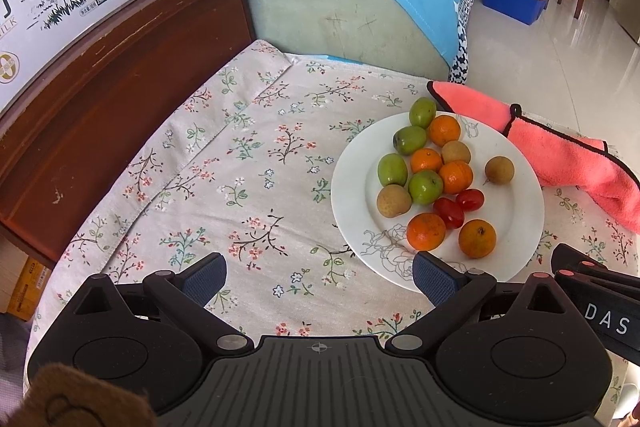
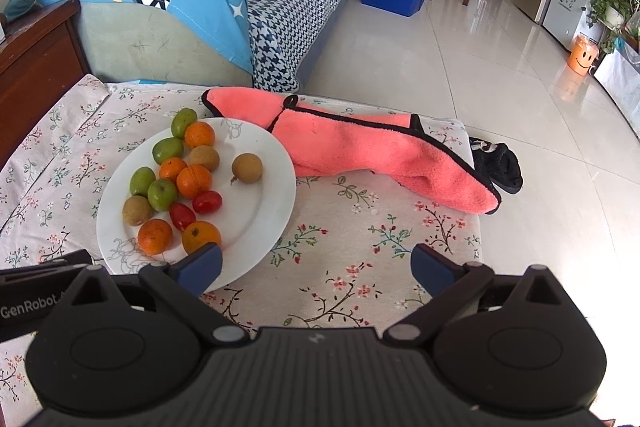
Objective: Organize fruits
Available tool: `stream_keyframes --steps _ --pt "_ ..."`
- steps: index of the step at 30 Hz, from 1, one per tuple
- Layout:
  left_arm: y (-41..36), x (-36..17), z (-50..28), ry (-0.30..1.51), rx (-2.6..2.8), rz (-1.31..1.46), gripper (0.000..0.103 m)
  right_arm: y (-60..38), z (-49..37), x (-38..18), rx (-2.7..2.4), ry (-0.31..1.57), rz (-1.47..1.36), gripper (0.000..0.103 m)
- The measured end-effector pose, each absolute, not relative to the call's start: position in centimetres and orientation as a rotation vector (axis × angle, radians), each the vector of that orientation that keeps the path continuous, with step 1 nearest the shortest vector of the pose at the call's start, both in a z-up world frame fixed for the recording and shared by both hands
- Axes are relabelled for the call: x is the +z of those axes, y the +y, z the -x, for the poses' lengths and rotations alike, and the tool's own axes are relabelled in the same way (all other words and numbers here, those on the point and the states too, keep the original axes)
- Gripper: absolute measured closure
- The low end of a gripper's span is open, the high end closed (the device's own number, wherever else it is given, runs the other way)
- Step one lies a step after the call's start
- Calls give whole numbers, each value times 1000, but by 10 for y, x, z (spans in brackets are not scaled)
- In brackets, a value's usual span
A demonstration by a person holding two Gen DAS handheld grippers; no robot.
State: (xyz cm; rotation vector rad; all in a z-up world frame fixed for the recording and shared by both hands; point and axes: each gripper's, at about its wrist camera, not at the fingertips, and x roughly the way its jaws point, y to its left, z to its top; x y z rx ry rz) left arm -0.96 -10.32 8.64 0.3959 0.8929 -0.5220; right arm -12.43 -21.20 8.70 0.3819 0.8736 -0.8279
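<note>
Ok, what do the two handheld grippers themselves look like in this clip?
Both the left gripper and right gripper are matte black plastic with ribbed bodies, round side discs, silver pivot pins and blue textured fingertip pads. White lettering reads DAS on the right gripper's side and GenRobot on the left's. No cables show.

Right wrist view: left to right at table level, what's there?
Wooden cabinet → white plate of fruit → pink towel → black slipper on the floor.
</note>
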Motion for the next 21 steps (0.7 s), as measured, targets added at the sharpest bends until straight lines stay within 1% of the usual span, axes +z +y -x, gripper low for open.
stream_keyframes --steps 21 --pt "-100 84 9 885 -505 -423 3 -208 121 82 -810 872 -364 3"
